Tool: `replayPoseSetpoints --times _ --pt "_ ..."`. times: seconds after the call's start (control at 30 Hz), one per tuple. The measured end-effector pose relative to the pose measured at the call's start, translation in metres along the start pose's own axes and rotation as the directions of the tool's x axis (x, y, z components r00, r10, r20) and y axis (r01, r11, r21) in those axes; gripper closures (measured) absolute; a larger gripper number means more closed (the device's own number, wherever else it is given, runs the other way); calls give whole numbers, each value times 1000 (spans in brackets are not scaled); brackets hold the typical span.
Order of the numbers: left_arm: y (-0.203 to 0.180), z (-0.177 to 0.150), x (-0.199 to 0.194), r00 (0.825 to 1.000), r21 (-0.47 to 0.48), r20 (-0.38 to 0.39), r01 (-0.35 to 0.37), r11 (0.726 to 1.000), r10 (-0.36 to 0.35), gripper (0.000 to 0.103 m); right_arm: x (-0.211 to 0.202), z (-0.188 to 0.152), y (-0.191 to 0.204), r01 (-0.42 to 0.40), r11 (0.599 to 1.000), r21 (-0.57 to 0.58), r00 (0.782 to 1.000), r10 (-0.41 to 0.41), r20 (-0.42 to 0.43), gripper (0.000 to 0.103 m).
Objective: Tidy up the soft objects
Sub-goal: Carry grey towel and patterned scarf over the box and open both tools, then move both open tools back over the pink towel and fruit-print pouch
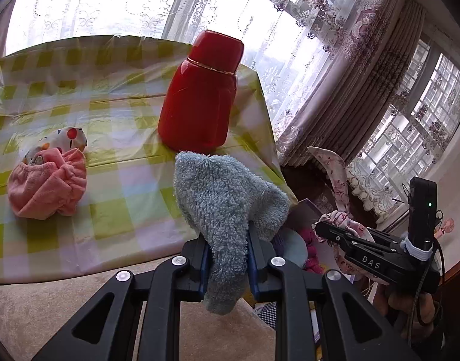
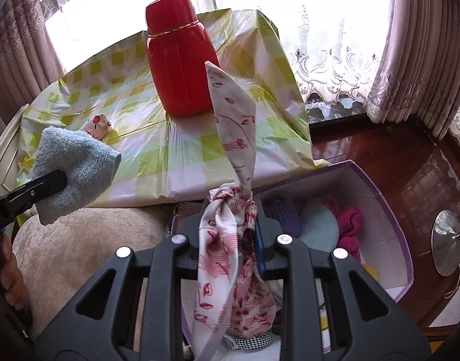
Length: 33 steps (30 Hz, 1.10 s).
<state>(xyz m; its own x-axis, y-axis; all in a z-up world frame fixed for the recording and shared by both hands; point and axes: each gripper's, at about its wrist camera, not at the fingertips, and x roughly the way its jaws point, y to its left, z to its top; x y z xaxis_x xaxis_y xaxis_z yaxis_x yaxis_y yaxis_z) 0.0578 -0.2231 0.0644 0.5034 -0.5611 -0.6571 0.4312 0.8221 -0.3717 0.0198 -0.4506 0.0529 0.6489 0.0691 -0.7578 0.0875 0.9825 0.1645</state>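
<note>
My left gripper (image 1: 227, 240) is shut on a fluffy light-blue cloth (image 1: 227, 198), which bulges above the jaws and hangs below them. In the right wrist view the same blue cloth (image 2: 73, 168) is at the left, clamped in the left gripper (image 2: 57, 182). My right gripper (image 2: 230, 228) is shut on a knotted white scarf with red print (image 2: 236, 114); one end sticks up and the rest droops. From the left wrist, the scarf (image 1: 335, 174) and right gripper (image 1: 323, 228) are at the right. A pink cloth (image 1: 46, 186) and a spotted cloth (image 1: 67, 140) lie on the table's left.
A red flask (image 1: 200, 96) stands on the checked yellow-green tablecloth (image 1: 124, 198). A purple-edged box (image 2: 392, 210) on the floor beside the table holds several soft items, among them purple, pale blue and magenta ones. A beige cushion (image 2: 79, 240) is in front. Curtains and windows are behind.
</note>
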Motion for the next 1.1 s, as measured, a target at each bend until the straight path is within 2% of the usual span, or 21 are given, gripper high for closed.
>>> replayPoseSetpoints --times 0.17,0.3,0.4,0.43,0.5,0.57,0.6,1.1 --pt "-36 -9 17 994 75 -79 83 994 -77 81 -9 -10 -27 33 998 50 999 -32 -10 75" --pt "-58 -19 30 976 94 -158 169 981 -153 80 -16 -15 -41 50 996 78 999 -49 -10 75" --pt "-70 -27 47 951 109 -245 219 970 -187 58 -19 -19 -47 62 994 89 998 -61 -14 71" --pt "-72 -29 51 952 116 -256 201 973 -166 48 -18 -20 -48 65 994 91 998 -64 -20 71" --pt "-71 -32 53 956 113 -257 176 978 -142 47 -17 -22 -51 70 992 101 997 -67 -28 63" --pt "-67 -28 52 959 95 -246 169 981 -141 47 -15 -23 -53 71 992 106 997 -68 -32 46" --pt "-65 -28 48 963 99 -236 158 982 -131 47 -15 -23 -53 72 992 105 997 -69 -32 44" --pt "-43 -21 30 986 93 -151 84 992 -69 46 -12 -18 -37 55 996 68 998 -53 -34 38"
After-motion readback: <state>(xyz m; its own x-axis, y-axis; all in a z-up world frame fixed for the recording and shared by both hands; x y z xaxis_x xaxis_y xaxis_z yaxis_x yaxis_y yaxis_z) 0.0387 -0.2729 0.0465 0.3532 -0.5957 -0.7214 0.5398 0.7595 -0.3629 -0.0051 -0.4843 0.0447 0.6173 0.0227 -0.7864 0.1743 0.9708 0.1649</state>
